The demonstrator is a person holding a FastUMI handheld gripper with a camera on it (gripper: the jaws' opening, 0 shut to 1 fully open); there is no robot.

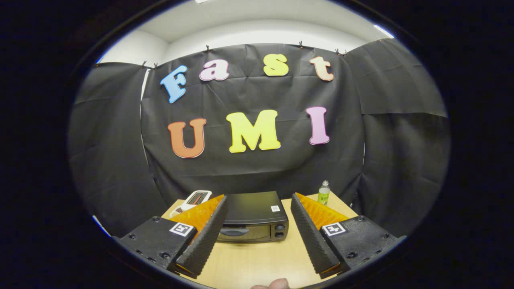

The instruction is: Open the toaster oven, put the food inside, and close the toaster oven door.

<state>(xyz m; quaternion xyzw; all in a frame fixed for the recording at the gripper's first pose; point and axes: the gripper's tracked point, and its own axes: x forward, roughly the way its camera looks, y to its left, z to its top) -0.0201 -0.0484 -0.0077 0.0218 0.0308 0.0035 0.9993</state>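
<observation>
A: Quick pass. We see the gripper (257, 237) with its fingers spread wide, nothing between them, hanging above the wooden table (257, 265).

B: Agreed, gaping and holding nothing. The toaster oven (253, 218) sits beyond the fingers, toward the back of the table, framed in the gap between them. Its door (245, 233) looks closed, glass front flush.

A: Handle (235, 231) is the dark bar across the top of the door, two knobs (280, 230) just right of it. Food?

B: There's a white dish (195, 199) behind the left finger, left of the oven, with something dark on it (too small to name). We can't see inside the oven either, glass is dark.

A: So a shut door fits both a job about to start and a job wrapped up. We leave it at that.

B: Handling, as a guess: the oven is a rigid metal box, fairly heavy, unlikely to slide much. The door likely hinges at the bottom, so any hold belongs on the handle bar, near its middle, fingers above and below it. Glass is the fragile part, smooth too, no grip there.

A: Green bottle (323, 192) stands at the back right, well apart from the oven. A fingertip (277, 284) shows at the near table edge.
</observation>
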